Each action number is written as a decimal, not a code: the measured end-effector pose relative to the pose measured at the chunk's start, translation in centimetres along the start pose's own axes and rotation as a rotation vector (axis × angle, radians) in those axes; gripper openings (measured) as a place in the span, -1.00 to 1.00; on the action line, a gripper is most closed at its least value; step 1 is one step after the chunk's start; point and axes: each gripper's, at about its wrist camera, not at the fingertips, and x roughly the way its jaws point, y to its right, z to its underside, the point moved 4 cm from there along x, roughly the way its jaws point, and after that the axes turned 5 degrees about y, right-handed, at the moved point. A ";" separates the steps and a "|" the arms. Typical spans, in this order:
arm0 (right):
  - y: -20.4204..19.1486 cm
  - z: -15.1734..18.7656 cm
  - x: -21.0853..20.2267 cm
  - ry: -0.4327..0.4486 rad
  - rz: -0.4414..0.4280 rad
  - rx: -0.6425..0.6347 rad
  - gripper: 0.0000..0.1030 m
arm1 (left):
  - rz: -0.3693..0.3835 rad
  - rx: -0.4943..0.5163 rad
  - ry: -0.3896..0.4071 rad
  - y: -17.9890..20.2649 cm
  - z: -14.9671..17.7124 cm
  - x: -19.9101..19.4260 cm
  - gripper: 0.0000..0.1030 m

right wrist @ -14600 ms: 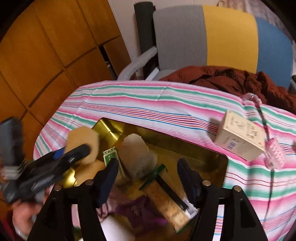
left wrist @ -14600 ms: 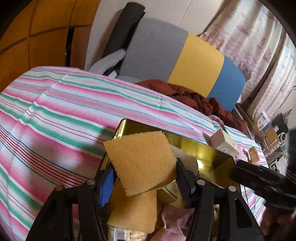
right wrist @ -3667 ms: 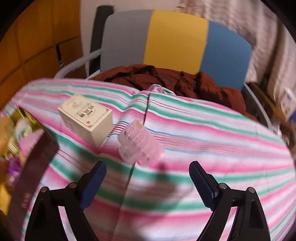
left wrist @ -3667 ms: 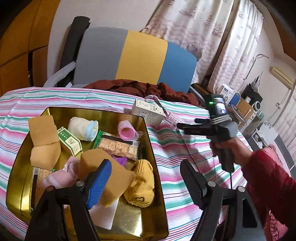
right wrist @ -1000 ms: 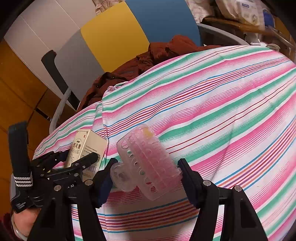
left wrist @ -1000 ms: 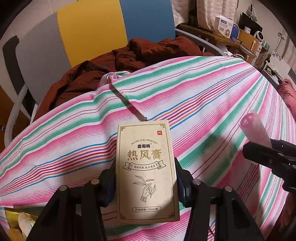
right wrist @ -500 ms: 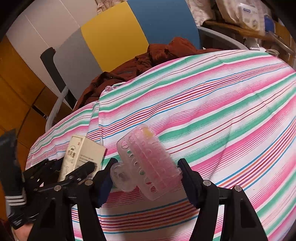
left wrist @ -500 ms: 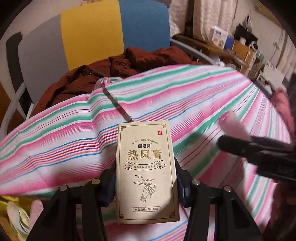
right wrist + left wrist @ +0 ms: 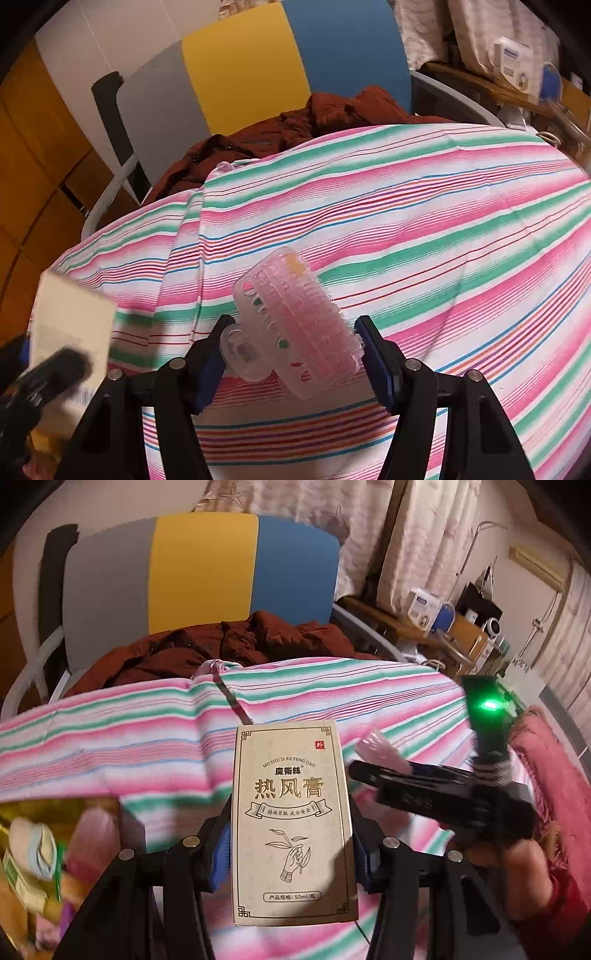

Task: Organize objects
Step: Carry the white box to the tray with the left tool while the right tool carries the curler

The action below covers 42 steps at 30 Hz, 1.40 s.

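In the left wrist view the left gripper [image 9: 291, 843] pinches the cream ointment box [image 9: 293, 819] by its long sides, held off the striped tablecloth [image 9: 110, 734]. In the right wrist view the right gripper [image 9: 293, 356] has its jaws clamped on the clear pink hair clip [image 9: 295, 325], also lifted clear of the cloth. Low at the left edge of the left view lies the gold tray [image 9: 48, 808], crowded with socks and packets, though blurred. Beyond the table stands a chair [image 9: 199, 572] draped with a brown jacket [image 9: 229, 646].

By my reading the sorting is nearly done: these two pieces look like the last loose ones, and both are not yet in the tray.

A second earlier the box filled the same spot between the jaws, but no tray showed; now the tray is in the corner and the right gripper appears closer beside the box. The clip's hold is unchanged.
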 end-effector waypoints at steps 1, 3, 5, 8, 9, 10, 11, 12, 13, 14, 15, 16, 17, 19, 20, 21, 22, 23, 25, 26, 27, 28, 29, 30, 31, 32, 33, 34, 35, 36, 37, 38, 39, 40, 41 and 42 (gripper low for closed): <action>-0.2 0.1 0.0 0.002 -0.002 -0.005 0.30 | 0.000 0.004 0.011 0.1 0.4 -0.7 0.01; -0.6 0.2 -0.1 0.008 -0.006 -0.024 0.30 | -0.001 0.013 0.029 0.3 1.1 -1.9 0.01; -1.2 0.3 -0.2 0.016 -0.014 -0.047 0.30 | -0.002 0.009 0.048 0.1 1.9 -3.1 0.01; -2.3 0.7 -0.4 0.032 -0.027 -0.094 0.30 | -0.009 -0.001 0.072 -0.5 3.1 -4.8 0.01; -2.9 0.9 -0.4 0.036 -0.035 -0.114 0.30 | -0.012 -0.011 0.078 -1.0 3.6 -5.4 0.01; -3.3 1.0 -0.4 0.037 -0.041 -0.125 0.30 | -0.015 -0.020 0.081 -1.3 4.0 -5.8 0.01; -3.8 1.3 -0.5 0.036 -0.054 -0.140 0.30 | -0.018 -0.029 0.084 -1.7 4.3 -6.1 0.01; -4.2 1.5 -0.5 0.035 -0.065 -0.151 0.30 | -0.022 -0.044 0.086 -2.3 4.8 -6.7 0.01; -4.6 1.7 -0.5 0.035 -0.072 -0.165 0.30 | -0.027 -0.053 0.088 -2.8 5.1 -7.0 0.01; -5.1 2.0 -0.6 0.034 -0.075 -0.182 0.30 | -0.033 -0.063 0.091 -3.4 5.4 -7.4 0.01; -5.6 2.2 -0.6 0.035 -0.076 -0.200 0.30 | -0.040 -0.077 0.099 -4.1 5.7 -7.9 0.01; -6.0 2.3 -0.7 0.033 -0.075 -0.214 0.30 | -0.051 -0.093 0.107 -5.0 6.0 -8.5 0.01; -6.4 2.5 -0.8 0.031 -0.075 -0.219 0.30 | -0.061 -0.110 0.111 -6.0 6.2 -9.1 0.01; -7.4 2.5 -1.4 0.029 -0.101 -0.218 0.30 | -0.084 -0.143 0.126 -7.7 6.5 -10.2 0.01; -8.0 2.6 -1.7 0.030 -0.108 -0.221 0.30 | -0.094 -0.157 0.134 -8.5 6.6 -10.7 0.01; -8.7 2.7 -2.2 0.033 -0.117 -0.226 0.30 | -0.113 -0.180 0.143 -9.9 6.7 -11.3 0.01; -9.5 2.8 -2.6 0.035 -0.135 -0.230 0.30 | -0.125 -0.196 0.152 -10.7 6.8 -11.8 0.01; -10.4 3.0 -3.1 0.036 -0.153 -0.237 0.30 | -0.135 -0.217 0.164 -11.8 6.9 -12.4 0.01; -12.6 3.4 -3.8 0.033 -0.186 -0.266 0.30 | -0.156 -0.254 0.175 -14.1 7.0 -13.4 0.01; -13.8 3.6 -4.2 0.034 -0.202 -0.280 0.30 | -0.166 -0.269 0.179 -14.9 7.1 -13.7 0.01; -15.1 3.9 -4.6 0.037 -0.224 -0.295 0.30 | -0.175 -0.286 0.187 -15.8 7.2 -14.1 0.01; -16.4 4.1 -4.9 0.040 -0.242 -0.310 0.30 | -0.186 -0.297 0.187 -16.8 7.2 -14.4 0.01; -17.6 4.3 -5.2 0.041 -0.258 -0.324 0.30 | -0.191 -0.300 0.184 -17.4 7.2 -14.5 0.01; -18.9 4.6 -5.4 0.040 -0.275 -0.342 0.30 | -0.188 -0.314 0.186 -18.2 7.2 -14.8 0.01; -20.0 4.9 -5.5 0.039 -0.288 -0.356 0.30 | -0.178 -0.329 0.190 -18.5 7.2 -15.0 0.01; -21.1 5.0 -5.6 0.038 -0.298 -0.369 0.30 | -0.164 -0.342 0.191 -18.9 7.3 -15.2 0.01; -22.2 5.2 -5.7 0.036 -0.308 -0.385 0.30 | -0.168 -0.351 0.194 -19.3 7.2 -15.4 0.02; -23.2 5.5 -5.7 0.033 -0.315 -0.399 0.30 | -0.176 -0.355 0.199 -19.7 7.2 -15.7 0.02; -24.3 5.7 -5.7 0.029 -0.324 -0.413 0.30 | -0.172 -0.368 0.202 -20.1 7.2 -15.9 0.01; -25.0 5.9 -5.8 0.025 -0.333 -0.422 0.30 | -0.122 -0.417 0.210 -20.6 7.4 -16.5 0.01; -25.9 6.2 -5.8 0.019 -0.342 -0.433 0.30 | -0.081 -0.452 0.221 -20.9 7.4 -16.9 0.01; -26.5 6.4 -5.8 0.012 -0.345 -0.441 0.30 | -0.047 -0.488 0.233 -21.2 7.5 -17.5 0.01; -27.1 6.6 -5.8 0.006 -0.348 -0.447 0.30 | -0.042 -0.502 0.241 -21.4 7.5 -17.9 0.01; -27.7 6.9 -5.8 -0.002 -0.357 -0.448 0.30 | -0.039 -0.506 0.248 -21.5 7.4 -18.3 0.01; -28.0 7.1 -5.7 -0.008 -0.363 -0.448 0.30 | -0.036 -0.504 0.255 -21.6 7.3 -18.7 0.01; -28.4 7.4 -5.6 -0.013 -0.365 -0.449 0.30 | -0.037 -0.497 0.264 -21.7 7.2 -19.0 0.01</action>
